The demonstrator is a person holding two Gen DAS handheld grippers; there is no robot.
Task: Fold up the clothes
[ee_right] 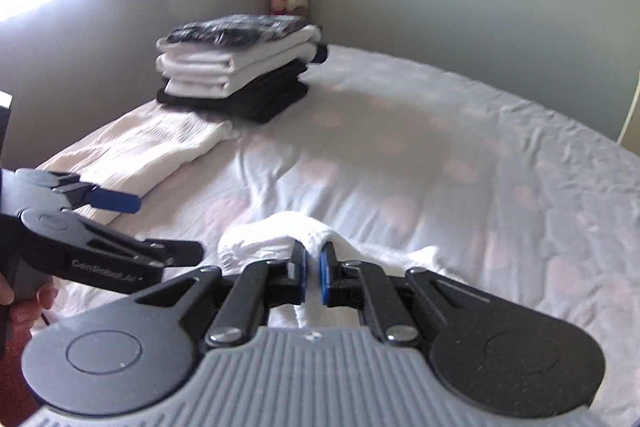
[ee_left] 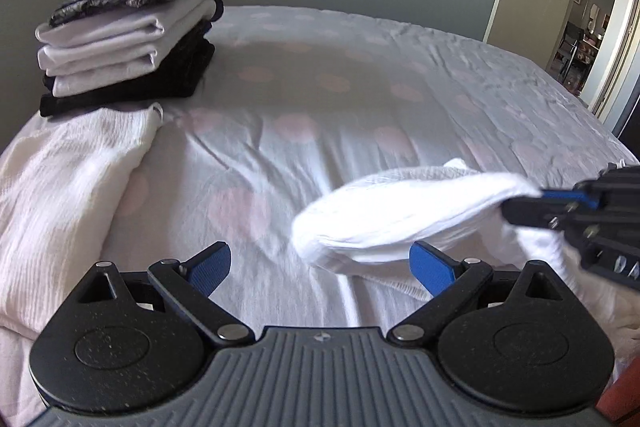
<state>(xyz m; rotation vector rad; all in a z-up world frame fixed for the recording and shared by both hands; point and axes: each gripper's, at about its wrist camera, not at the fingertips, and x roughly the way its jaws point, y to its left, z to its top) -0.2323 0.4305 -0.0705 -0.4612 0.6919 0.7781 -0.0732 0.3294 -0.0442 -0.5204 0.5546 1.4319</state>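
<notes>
1. The right gripper [ee_right: 313, 273] is clenched on a bunched fold of the white crinkled cotton garment [ee_right: 276, 239], with its 2 blue-padded fingers [ee_right: 326, 275] pressed close together on the cloth.
2. In the left wrist view, that right gripper [ee_left: 520, 205] is seen at 3 o'clock, with the white garment [ee_left: 400, 215] lifted off the bedsheet in a drooping loop.
3. The left gripper [ee_left: 320, 263] is released, its blue pads spread wide and nothing held between them; the hanging garment is seen just beside its right finger.
4. In the right wrist view the left gripper [ee_right: 168, 227] is seen at 9 o'clock, gripped by a hand [ee_right: 28, 307].
5. The pale bedsheet with faint pink dots [ee_left: 320, 87] is spread under both grippers.
6. A cream crinkled cloth [ee_left: 68, 187] is laid flat at 9 o'clock in the left wrist view.
7. A stack of folded white and black clothes [ee_left: 128, 43] is seen at 11 o'clock, touching the far end of the cream cloth.
</notes>
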